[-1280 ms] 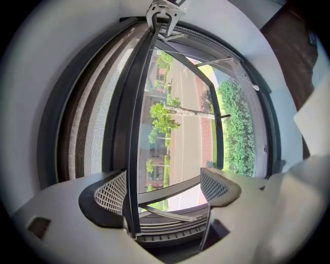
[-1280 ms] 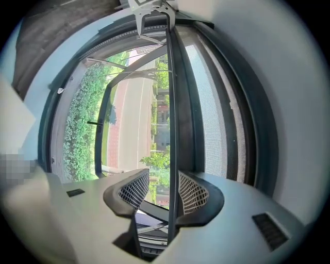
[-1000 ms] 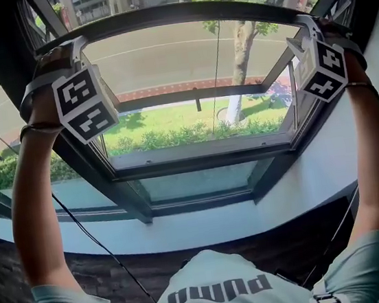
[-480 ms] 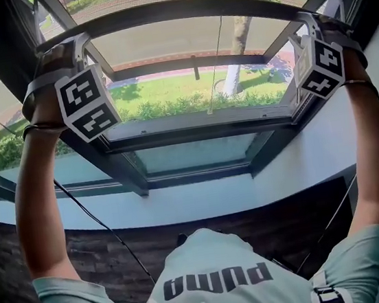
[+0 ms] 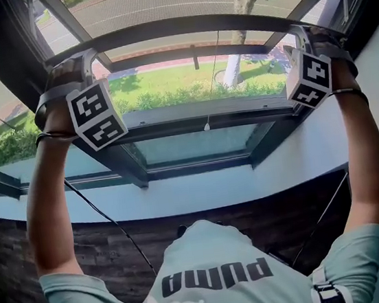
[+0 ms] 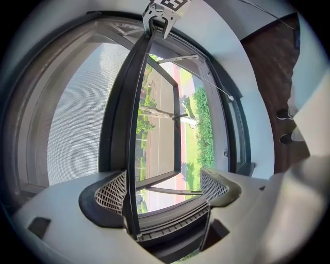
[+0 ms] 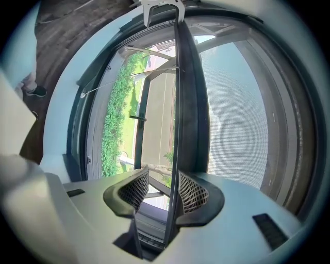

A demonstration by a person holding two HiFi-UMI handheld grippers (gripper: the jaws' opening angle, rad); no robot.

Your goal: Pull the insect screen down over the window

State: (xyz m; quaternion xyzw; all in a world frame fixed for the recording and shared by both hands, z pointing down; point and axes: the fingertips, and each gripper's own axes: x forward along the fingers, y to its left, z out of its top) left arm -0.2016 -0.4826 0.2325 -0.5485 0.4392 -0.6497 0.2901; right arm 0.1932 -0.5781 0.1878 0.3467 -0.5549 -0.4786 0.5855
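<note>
Item: insect screen, pull-down type, of fine grey woven mesh that light passes through. It ends in a slim bottom bar, dark, rigid, smooth and matt. The bar's long axis runs level across the window from 1 set of jaws to the other. In each gripper view it leads straight away from the jaws to the other gripper at its far end. Left gripper: pale moulded body, 2 dark jaws faced with grid-textured pads. The jaws are wide apart, and the bar stands between them against 1 pad, well clear of the other. Right gripper: same build, jaws narrower. The bar between them touches 1 pad, with a slit of daylight left before the other. In both views the mesh spreads beyond the pad that touches the bar. Pull cord: thin, pale, bead-tipped, hanging from the bar between the 2 sets of jaws. Window frame: dark metal, square-edged, below the jaws, its opening under the bar uncovered. Sill: pale and smooth. Marker cube: white with black squares, 1 on each gripper.
</note>
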